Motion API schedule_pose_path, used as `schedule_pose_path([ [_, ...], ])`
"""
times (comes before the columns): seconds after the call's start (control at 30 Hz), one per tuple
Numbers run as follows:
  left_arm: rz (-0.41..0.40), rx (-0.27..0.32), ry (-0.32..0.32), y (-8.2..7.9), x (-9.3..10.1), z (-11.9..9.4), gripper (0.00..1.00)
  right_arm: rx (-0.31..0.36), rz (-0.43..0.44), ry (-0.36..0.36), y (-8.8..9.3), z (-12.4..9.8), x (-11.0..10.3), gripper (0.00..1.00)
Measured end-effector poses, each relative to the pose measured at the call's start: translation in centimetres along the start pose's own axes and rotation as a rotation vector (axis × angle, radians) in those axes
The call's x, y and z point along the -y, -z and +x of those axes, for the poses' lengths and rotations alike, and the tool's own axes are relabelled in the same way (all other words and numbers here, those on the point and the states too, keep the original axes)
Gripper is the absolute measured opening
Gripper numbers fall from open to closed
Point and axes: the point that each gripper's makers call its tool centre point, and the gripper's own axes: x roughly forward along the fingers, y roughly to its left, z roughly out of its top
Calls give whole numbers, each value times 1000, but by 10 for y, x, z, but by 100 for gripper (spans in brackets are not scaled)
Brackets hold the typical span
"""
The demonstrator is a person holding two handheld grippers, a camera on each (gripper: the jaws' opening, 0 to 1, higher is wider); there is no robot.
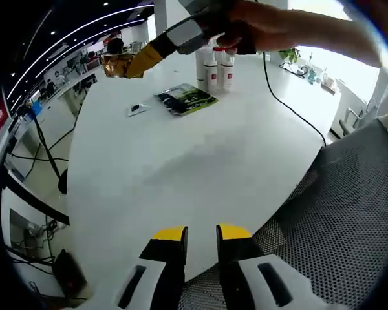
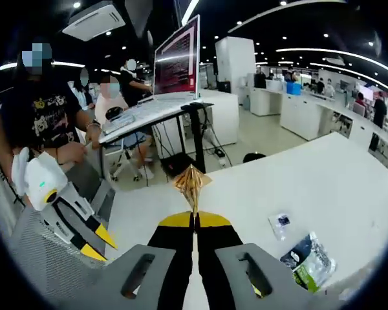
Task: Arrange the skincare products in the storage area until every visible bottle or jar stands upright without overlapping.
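Upper left of the left gripper view: gold sachet (image 1: pixel 118 64) pinched in the right gripper (image 1: pixel 137 63), lifted clear of the white table (image 1: pixel 181 168). Thin, crinkly, light; best gripped by its edge. Upper centre: white bottles (image 1: pixel 215 68) upright. Bottom centre: left gripper (image 1: pixel 200 234) slightly parted, empty.

Bottles (image 1: pixel 215 68) partly behind the hand (image 1: pixel 271 26)

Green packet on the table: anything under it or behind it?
The green packet lies flat on the white table; its underside is hidden. Beyond it stand white bottles, upright, partly covered by the right gripper holding a gold sachet.
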Motion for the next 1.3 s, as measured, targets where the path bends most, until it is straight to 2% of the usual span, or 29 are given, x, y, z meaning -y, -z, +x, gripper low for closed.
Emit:
schedule_pose_path([
  [0.1,0,45,5,-12,4,-3,19,10,0,16,1,-25,-15,0],
  [0.23,3,96,43,-24,13,-8,20,28,9,35,4,-50,-29,0],
  [0.27,3,141,80,-33,20,-10,21,27,9,42,6,-56,-35,0],
  [0.37,-35,185,148,-43,31,-16,22,38,19,51,11,-69,-45,0],
  [0.47,-55,224,196,-53,37,-25,31,45,20,65,20,-81,-58,0],
  [0.57,-96,319,263,-73,49,-44,33,38,30,66,31,-88,-65,0],
  [0.63,-210,402,406,-92,71,-63,35,36,52,66,46,-92,-74,0],
  [0.67,-247,422,475,-97,82,-69,34,12,62,71,54,-94,-77,0],
  [0.7,-281,422,518,-98,90,-74,34,5,55,68,59,-95,-80,0],
  [0.73,-283,445,528,-101,94,-76,34,-9,46,67,64,-97,-84,0],
  [0.77,-268,450,525,-101,98,-75,34,-26,33,67,71,-98,-88,0],
  [0.87,-211,399,487,-91,106,-68,34,-42,21,51,81,-100,-101,0],
  [0.97,-210,383,515,-89,110,-67,31,-57,5,41,86,-101,-113,0],
  [1.1,-199,372,529,-86,114,-67,26,-62,-15,29,85,-98,-123,1],
  [1.3,-172,350,536,-81,117,-66,17,-96,-88,27,88,-90,-134,1],
])
